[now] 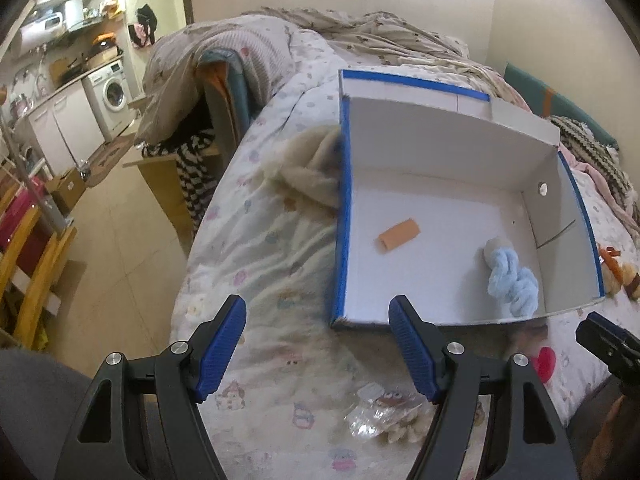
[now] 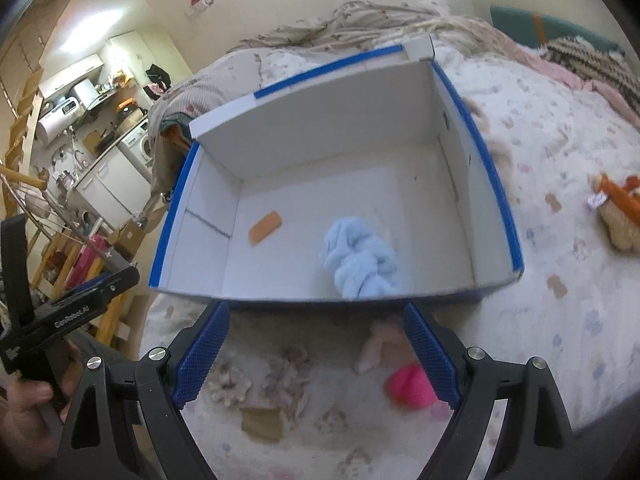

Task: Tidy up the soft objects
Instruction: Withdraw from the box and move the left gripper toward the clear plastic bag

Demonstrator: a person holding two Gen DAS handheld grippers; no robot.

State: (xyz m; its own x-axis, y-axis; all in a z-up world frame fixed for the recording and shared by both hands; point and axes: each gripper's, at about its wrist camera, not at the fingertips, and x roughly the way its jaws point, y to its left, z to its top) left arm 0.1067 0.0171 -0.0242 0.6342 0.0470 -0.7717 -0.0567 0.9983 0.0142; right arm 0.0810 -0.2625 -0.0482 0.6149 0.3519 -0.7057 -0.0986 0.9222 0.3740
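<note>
Rumpled bedding (image 2: 540, 320) under both spread, empty grippers: right gripper (image 2: 316, 354) may snag it grabbing pink toy (image 2: 410, 386) at five o'clock; left gripper (image 1: 318, 350) idle

Only one marking was legible: small white lettering on the black body of the left gripper (image 2: 76, 304), seen from the right wrist view, which seemed to read "GenRobot.AI". No other text, label or number could be read.
</note>
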